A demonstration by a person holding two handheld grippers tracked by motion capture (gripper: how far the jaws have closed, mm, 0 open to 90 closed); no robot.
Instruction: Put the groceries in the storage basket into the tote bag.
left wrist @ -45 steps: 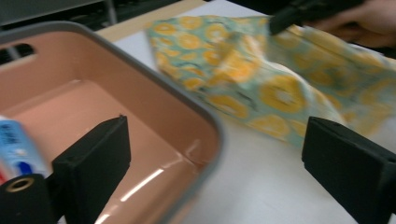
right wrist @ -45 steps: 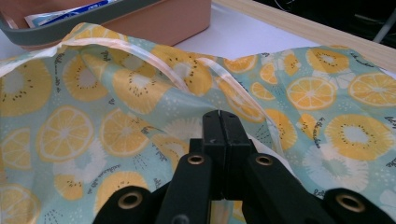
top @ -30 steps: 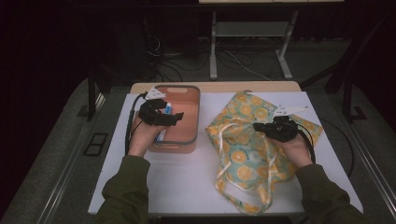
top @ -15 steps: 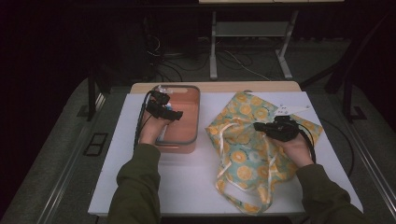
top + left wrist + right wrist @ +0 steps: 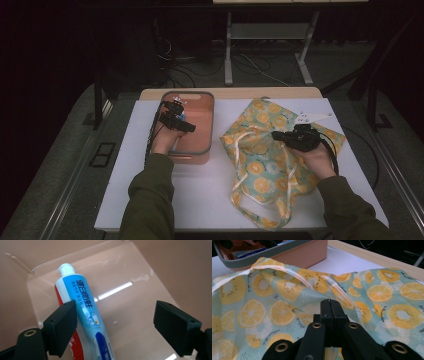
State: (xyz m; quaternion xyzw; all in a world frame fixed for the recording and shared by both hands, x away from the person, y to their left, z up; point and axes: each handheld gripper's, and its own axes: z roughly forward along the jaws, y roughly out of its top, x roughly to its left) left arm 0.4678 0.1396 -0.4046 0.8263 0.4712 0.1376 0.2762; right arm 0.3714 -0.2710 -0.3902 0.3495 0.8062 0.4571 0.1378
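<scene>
The left gripper hangs over the pink tub at the far left of the white table, its jaws standing wide apart with nothing pressed between them; they have just been closing a little. In the left gripper view the toothpaste tube lies flat on the tub's floor, close against the left pad and well off the right one. Its long axis runs from the white cap at the far end back toward the gripper, slanted across the gap, so the jaws would probably need to shift toward the tube to straddle its width. The left hand is far the nearer. The right gripper is closed tight, resting on the fruit-print bag to the right, its jaws appearing to pinch the cloth.
</scene>
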